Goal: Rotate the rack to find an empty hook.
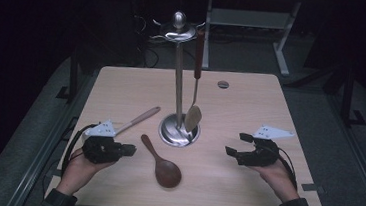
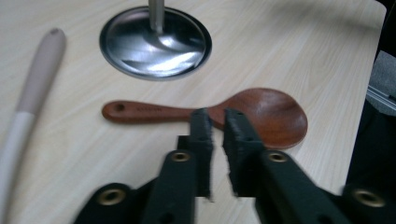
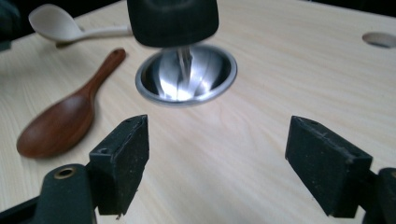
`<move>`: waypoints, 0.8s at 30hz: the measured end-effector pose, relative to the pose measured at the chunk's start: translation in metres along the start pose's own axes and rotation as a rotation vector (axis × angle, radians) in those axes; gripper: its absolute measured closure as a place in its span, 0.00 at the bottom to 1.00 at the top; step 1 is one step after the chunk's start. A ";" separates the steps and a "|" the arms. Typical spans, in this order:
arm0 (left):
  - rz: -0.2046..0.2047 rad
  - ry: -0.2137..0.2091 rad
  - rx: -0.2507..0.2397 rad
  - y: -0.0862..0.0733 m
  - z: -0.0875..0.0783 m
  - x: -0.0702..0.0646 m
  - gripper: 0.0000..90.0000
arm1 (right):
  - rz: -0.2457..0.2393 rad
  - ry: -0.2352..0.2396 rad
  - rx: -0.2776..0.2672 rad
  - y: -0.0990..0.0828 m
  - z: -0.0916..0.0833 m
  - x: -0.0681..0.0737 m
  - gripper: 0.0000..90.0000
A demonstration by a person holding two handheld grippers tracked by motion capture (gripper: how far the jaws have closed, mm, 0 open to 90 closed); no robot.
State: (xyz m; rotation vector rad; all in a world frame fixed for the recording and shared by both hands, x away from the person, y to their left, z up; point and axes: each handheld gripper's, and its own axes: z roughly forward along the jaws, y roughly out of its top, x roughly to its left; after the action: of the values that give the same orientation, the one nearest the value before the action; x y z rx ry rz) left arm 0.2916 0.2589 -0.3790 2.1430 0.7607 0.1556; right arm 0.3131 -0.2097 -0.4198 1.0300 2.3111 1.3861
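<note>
Fingers (image 2: 243,135) shut above one wooden spoon (image 2: 210,114); two spoons total.

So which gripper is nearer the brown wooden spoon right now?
Left. The left gripper sits just beside the wooden spoon, close to its handle, jaws nearly together with nothing between them. The right gripper is farther off, across the table past the metal stand.

In the left gripper view, the pale spoon (image 2: 28,100) runs off the bottom left edge, its bowl out of frame, and the steel stand's (image 2: 155,42) pole is cut at the top edge. In the right gripper view, a dark blurred spatula blade (image 3: 173,21) hides the pole's foot; the pale spoon's handle passes behind it.
</note>
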 end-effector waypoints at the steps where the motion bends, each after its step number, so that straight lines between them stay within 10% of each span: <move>1: 0.000 0.000 0.000 0.000 0.000 0.000 0.99 | 0.003 -0.001 0.003 -0.003 -0.001 0.001 0.22; 24: 0.086 -0.014 -0.062 0.146 -0.073 0.007 1.00 | -0.001 -0.050 0.074 -0.036 -0.002 0.004 0.16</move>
State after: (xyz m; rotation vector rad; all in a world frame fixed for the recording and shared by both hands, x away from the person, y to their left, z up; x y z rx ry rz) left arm 0.3396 0.2441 -0.2233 2.1167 0.6475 0.2062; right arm 0.2928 -0.2191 -0.4487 1.0723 2.3415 1.2683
